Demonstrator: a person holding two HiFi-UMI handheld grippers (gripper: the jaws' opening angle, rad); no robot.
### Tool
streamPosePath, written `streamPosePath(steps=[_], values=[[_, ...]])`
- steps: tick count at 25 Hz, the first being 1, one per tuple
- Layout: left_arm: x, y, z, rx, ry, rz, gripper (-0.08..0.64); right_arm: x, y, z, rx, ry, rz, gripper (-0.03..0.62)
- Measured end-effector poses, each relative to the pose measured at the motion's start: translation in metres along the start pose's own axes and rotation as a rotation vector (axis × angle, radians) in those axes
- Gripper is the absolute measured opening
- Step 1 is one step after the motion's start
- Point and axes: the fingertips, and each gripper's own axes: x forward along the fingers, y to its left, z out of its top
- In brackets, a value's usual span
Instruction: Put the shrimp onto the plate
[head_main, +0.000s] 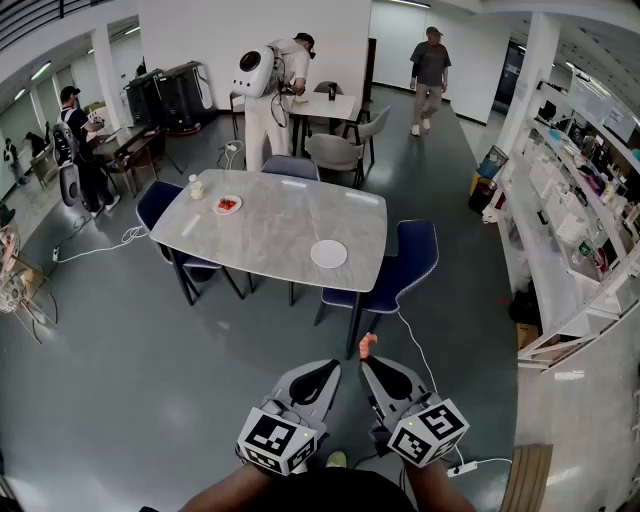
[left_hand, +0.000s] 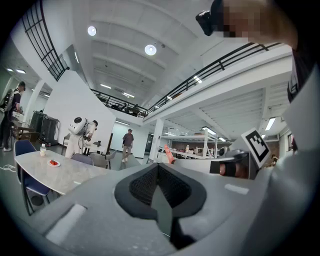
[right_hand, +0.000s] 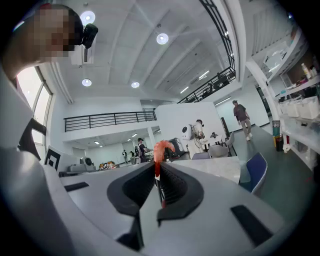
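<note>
An open-plan lab hall: grey marble-topped desk (head_main: 270, 215), blue padded chairs (head_main: 405, 262) around it, long white equipment shelves (head_main: 560, 240) to its right, black-railed mezzanine (right_hand: 107, 120) overhead.

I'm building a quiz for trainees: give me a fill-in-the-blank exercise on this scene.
The right gripper is shut on a ____.
The left gripper has its jaws together and holds ____.
On the table, the near plate is ____.
Missing words: shrimp; nothing; empty.
</note>
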Motion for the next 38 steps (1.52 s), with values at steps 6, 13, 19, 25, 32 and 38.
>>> streamPosePath(steps=[6, 13, 19, 25, 32, 38], values=[[0.002, -0.008, 0.001, 0.003, 0.001, -0.003, 0.008, -0.005, 0.001, 0.002, -0.008, -0.001, 0.016, 0.032], [-0.001, -0.010, -0.001, 0.003, 0.005, 0.004, 0.008, -0.007, 0.003, 0.000, -0.001, 0.003, 0.027, 0.032], [0.003, -0.013, -0.005, 0.025, 0.007, 0.014, 0.008, -0.010, 0.001, -0.003, 0.020, -0.003, 0.047, 0.034], [0.010, -0.018, -0.004, 0.028, 0.006, 0.032, 0.008, -0.018, -0.010, 0.000, 0.035, -0.017, 0.048, 0.034], [0.021, -0.026, -0.010, 0.025, -0.006, 0.060, 0.008, -0.029, -0.029, 0.000, 0.041, -0.030, 0.064, 0.034], [0.032, -0.028, -0.013, 0.029, 0.008, 0.082, 0.008, -0.029, -0.038, -0.001, 0.051, -0.017, 0.080, 0.034]])
